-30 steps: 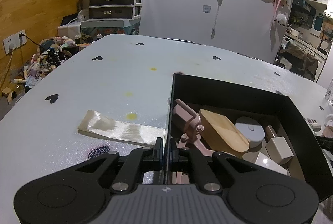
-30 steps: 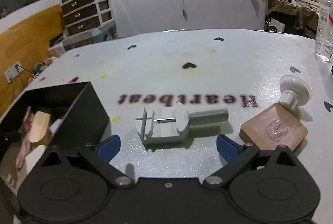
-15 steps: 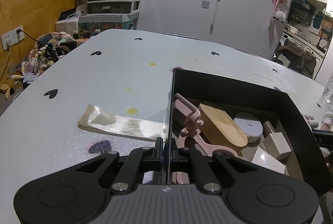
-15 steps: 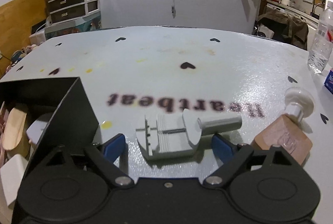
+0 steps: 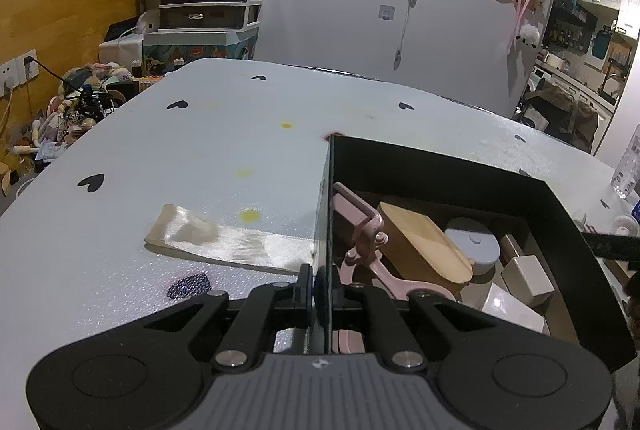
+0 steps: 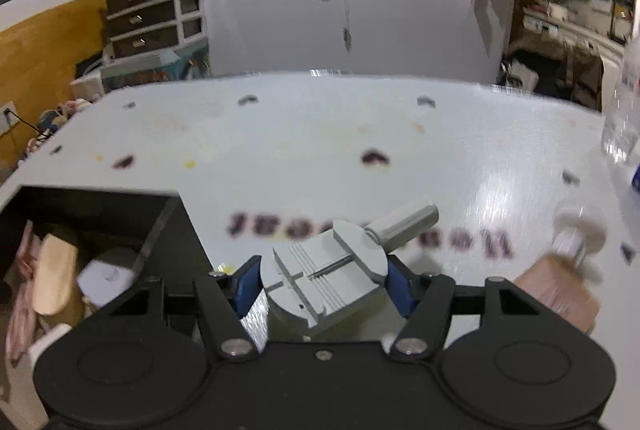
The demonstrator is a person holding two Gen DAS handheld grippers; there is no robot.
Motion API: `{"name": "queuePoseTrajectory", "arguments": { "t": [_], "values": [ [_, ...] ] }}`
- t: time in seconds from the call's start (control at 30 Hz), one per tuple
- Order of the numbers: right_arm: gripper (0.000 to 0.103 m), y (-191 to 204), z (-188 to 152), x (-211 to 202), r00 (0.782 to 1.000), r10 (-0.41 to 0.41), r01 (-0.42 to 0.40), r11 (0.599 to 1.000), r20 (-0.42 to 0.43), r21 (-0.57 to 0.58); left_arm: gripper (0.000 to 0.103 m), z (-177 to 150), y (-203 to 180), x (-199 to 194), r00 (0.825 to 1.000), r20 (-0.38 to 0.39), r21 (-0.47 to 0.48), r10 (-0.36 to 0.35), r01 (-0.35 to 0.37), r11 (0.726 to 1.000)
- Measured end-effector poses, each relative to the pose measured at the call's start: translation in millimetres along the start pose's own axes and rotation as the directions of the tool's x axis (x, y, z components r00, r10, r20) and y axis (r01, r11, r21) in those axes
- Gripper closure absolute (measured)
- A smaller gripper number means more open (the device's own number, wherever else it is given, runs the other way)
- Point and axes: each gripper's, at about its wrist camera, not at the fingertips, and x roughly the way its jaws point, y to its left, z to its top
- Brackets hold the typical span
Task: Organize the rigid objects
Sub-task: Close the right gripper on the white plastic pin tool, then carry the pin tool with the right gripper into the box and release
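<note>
Right gripper [image 6: 322, 288] fingers just closed, pinching grey tool [image 6: 332, 274] lifted off desk [image 6: 320, 134]; tool sits skewed, may twist free. Left gripper [image 5: 320, 278] fingers clamp black box [image 5: 440, 166] wall; release lets box shift

Both wrist cams close, share black box [image 5: 440, 166].

Blurred upside-down dark lettering printed on the counter [image 6: 460, 166] just beyond the right gripper [image 6: 322, 288], partly hidden and not readable now, no other legible text.
</note>
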Motion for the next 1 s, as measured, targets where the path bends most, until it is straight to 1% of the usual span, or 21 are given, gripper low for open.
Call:
{"name": "queuePoseTrajectory", "arguments": {
  "t": [0.2, 0.27, 0.33, 0.4, 0.5, 0.6, 0.67, 0.77, 0.83, 0.9, 0.93, 1.0],
  "values": [
    [0.038, 3.5, 46.1, -31.7, 0.995, 0.049, -0.046, 0.998, 0.088, -0.030, 0.096, -0.4, 0.1, -0.7, 1.000, 0.003, -0.004, 0.002, -0.002, 1.000],
    [0.038, 5.3, 61.3, -41.3, 0.993, 0.070, -0.069, 0.997, 0.097, -0.016, 0.096, -0.4, 0.2, -1.8, 1.000, 0.006, -0.007, 0.003, -0.003, 1.000],
    [0.038, 9.3, 69.2, -51.0, 0.991, 0.105, -0.106, 0.994, 0.086, 0.010, 0.096, 0.2, -0.1, -3.3, 1.000, 0.009, -0.011, 0.004, -0.003, 1.000],
    [0.038, 17.2, 68.9, -59.0, 0.984, 0.168, -0.171, 0.985, 0.061, 0.037, 0.096, 0.3, -0.4, -4.6, 1.000, 0.011, -0.015, 0.005, -0.005, 1.000],
    [0.038, 31.1, 59.2, -69.9, 0.962, 0.272, -0.270, 0.958, -0.014, 0.097, 0.096, 0.9, -1.1, -6.7, 1.000, 0.014, -0.020, 0.008, -0.008, 1.000],
    [0.038, 47.3, 48.0, -75.9, 0.938, 0.330, -0.315, 0.939, -0.105, 0.139, 0.096, 1.7, -2.0, -8.2, 1.000, 0.018, -0.020, 0.010, -0.010, 1.000],
    [0.038, 58.1, 43.0, -81.0, 0.923, 0.353, -0.330, 0.931, -0.152, 0.159, 0.096, 2.7, -2.5, -9.6, 1.000, 0.023, -0.017, 0.010, -0.010, 1.000],
    [0.038, 76.4, 37.3, -90.3, 0.903, 0.383, -0.353, 0.920, -0.195, 0.172, 0.096, 2.7, -2.7, -11.1, 1.000, 0.029, -0.013, 0.010, -0.009, 1.000],
    [0.038, 85.9, 32.3, -92.9, 0.886, 0.402, -0.361, 0.910, -0.230, 0.203, 0.096, 2.6, -2.3, -11.2, 0.999, 0.032, -0.013, 0.008, -0.007, 1.000],
    [0.038, 93.3, 28.9, -89.3, 0.871, 0.407, -0.343, 0.905, -0.274, 0.252, 0.096, 2.6, -1.5, -11.0, 0.999, 0.034, -0.014, 0.003, -0.003, 1.000],
    [0.038, 94.9, 26.8, -86.3, 0.868, 0.402, -0.328, 0.905, -0.291, 0.272, 0.096, 2.6, -1.1, -10.9, 0.999, 0.034, -0.014, 0.000, 0.000, 1.000],
    [0.038, 97.6, 20.8, -78.7, 0.858, 0.392, -0.279, 0.898, -0.332, 0.339, 0.096, 2.6, -0.1, -10.9, 0.999, 0.035, -0.013, -0.007, 0.007, 1.000]
  ]
}}
